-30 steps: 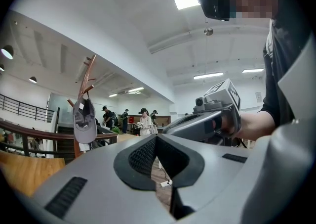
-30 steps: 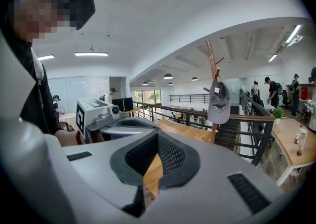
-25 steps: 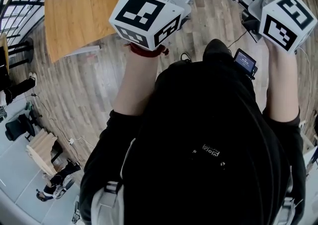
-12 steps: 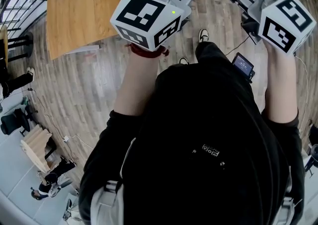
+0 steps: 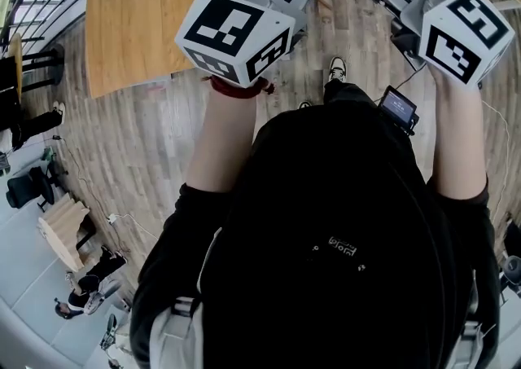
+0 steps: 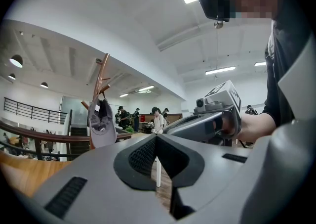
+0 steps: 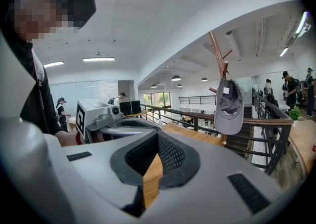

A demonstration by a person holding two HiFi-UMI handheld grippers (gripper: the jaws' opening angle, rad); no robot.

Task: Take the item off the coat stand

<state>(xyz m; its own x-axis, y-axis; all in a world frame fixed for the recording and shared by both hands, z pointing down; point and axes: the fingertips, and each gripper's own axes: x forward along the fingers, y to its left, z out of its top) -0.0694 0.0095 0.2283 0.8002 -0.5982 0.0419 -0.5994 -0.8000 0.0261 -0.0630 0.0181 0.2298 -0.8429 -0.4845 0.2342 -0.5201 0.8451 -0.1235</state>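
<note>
Both claws are closed, pads together, nothing gripped: left claw (image 6: 157,138), right claw (image 7: 157,135). Vs the earlier head frames they stay shut and held up in front of the chest. What changes is the ground: a white shoe (image 5: 334,68) now shows on the wood floor (image 5: 163,139) btwn the arms, not there at first, and the wooden bench (image 5: 138,9) sits a bit further right in frame.

Head view shows no cap at all. Gripper views do: grey cap (image 6: 100,123) hangs open side out on a peg of the brown coat stand (image 6: 100,77), well apart from both claws, untouched. Left gripper view puts it left of the claw; right gripper view puts it to the right, w/ a dark railing (image 7: 269,129) behind. Each gripper view also catches the other claw alongside.
</note>
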